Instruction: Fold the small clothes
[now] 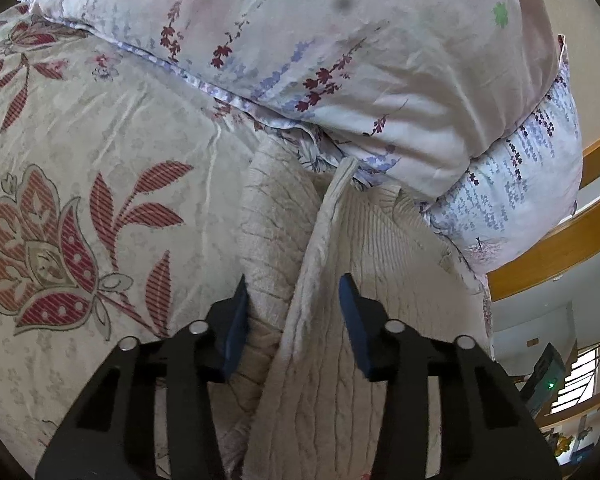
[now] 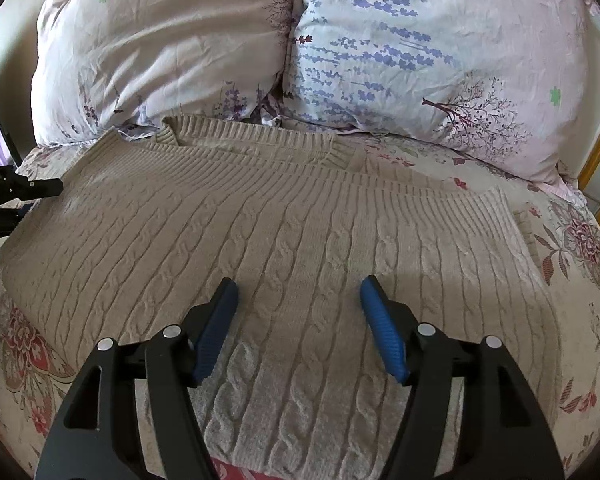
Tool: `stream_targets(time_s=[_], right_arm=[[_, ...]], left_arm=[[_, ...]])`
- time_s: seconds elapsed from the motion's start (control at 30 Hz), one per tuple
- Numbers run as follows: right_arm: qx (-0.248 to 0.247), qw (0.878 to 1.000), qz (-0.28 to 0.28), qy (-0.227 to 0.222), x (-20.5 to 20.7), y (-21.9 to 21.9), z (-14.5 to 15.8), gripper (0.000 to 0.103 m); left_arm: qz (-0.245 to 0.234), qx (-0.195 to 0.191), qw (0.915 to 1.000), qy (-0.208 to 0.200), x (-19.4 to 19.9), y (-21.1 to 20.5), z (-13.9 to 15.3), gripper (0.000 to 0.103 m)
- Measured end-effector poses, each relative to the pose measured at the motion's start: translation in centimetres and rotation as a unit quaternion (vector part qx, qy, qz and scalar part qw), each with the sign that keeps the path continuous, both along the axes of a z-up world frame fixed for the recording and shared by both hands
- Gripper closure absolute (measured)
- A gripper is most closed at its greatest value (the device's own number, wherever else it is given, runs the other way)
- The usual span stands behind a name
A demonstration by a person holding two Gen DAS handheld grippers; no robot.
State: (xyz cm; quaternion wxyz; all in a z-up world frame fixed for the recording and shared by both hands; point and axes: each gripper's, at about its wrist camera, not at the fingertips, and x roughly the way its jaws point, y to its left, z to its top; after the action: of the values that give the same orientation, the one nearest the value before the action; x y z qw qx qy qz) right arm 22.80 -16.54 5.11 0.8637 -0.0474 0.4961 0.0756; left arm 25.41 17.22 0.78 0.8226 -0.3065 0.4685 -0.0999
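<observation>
Left wrist: the left tool (image 1: 294, 294) straddles a raised ridge of the sweater (image 1: 324, 248), pads not yet pressing; it should pinch both layers squarely before lifting. Right wrist: the right tool (image 2: 298, 292) stands wide and empty over the sweater (image 2: 260, 216), which lies flat on the bed (image 2: 572, 264). One sweater, two pillows (image 2: 160, 40).

Two pillows (image 2: 300, 40) wall off the far side behind the sweater (image 2: 280, 240); bedsheet (image 2: 580, 280) to its right lies open
</observation>
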Motion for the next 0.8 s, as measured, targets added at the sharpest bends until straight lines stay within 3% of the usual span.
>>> stream_targets(time_s=[0.27, 0.43, 0.6, 0.8], right_arm=[[0.004, 1.000, -0.002, -0.002, -0.1, 0.0, -0.1, 0.036], [0.031, 0.999, -0.010, -0.001, -0.2, -0.7, 0.1, 0.036], [0.079, 0.996, -0.030, -0.015, -1.0, -2.3, 1.2, 0.036], [0.143, 0.987, -0.062, -0.043, -2.5, -5.9, 3.4, 0.036]], left_arm=[[0.004, -0.040, 0.9992, 0.000, 0.1, 0.0, -0.2, 0.082], [0.010, -0.078, 0.9966, -0.025, -0.1, -0.5, 1.2, 0.085], [0.007, -0.071, 0.9961, -0.052, -0.7, -2.4, 3.6, 0.086], [-0.017, -0.099, 0.9916, -0.081, -0.8, -5.8, 6.5, 0.087]])
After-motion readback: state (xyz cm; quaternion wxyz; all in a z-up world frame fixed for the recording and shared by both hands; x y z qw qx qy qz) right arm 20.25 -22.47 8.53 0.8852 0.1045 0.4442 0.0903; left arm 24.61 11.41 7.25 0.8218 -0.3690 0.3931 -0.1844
